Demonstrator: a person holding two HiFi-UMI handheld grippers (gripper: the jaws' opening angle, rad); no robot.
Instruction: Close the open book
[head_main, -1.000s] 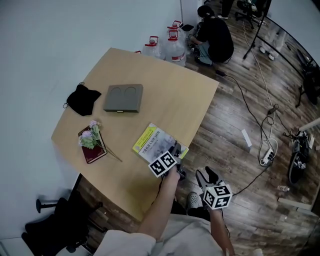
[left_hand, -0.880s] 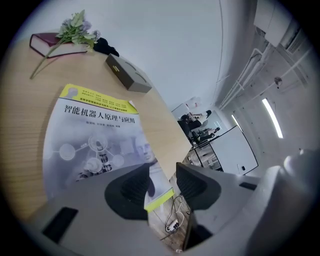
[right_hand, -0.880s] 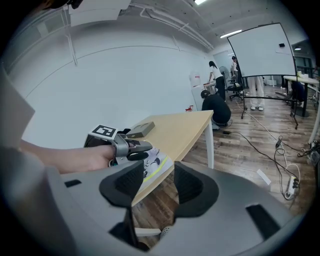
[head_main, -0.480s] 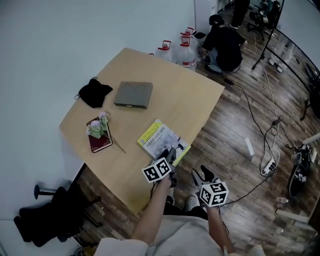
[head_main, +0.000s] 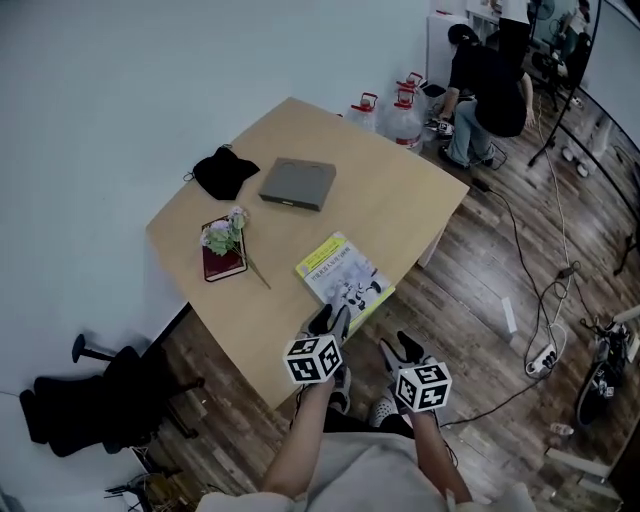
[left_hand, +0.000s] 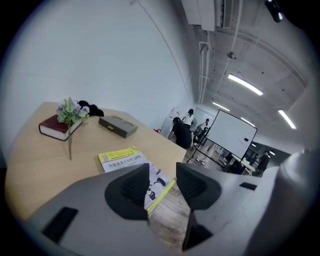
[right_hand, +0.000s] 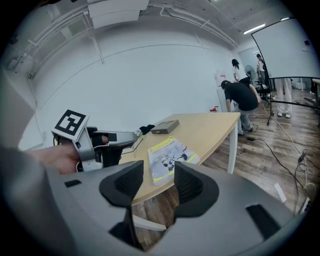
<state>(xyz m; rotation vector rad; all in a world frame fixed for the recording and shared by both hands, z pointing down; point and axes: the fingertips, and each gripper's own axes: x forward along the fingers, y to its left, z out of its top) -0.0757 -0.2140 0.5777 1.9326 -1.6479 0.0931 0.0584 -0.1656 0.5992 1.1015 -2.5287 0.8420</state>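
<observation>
While the yellow-and-white book (head_main: 345, 282) lies shut on the desk (head_main: 400, 200), both pairs of jaws stand apart and empty.
A black pouch (head_main: 224, 172) sits at the desk's ten o'clock, with a red book (head_main: 222, 264) under a flower sprig (head_main: 222, 236) at eight o'clock and a grey box (head_main: 298, 184) near the middle. The left gripper (head_main: 330, 322) hovers at the yellow-and-white book's six o'clock, by the desk's near edge, its jaws moderately apart around nothing. The right gripper (head_main: 402, 347), at that book's five o'clock over the wood floor (head_main: 480, 300), holds its jaws wide around nothing.
</observation>
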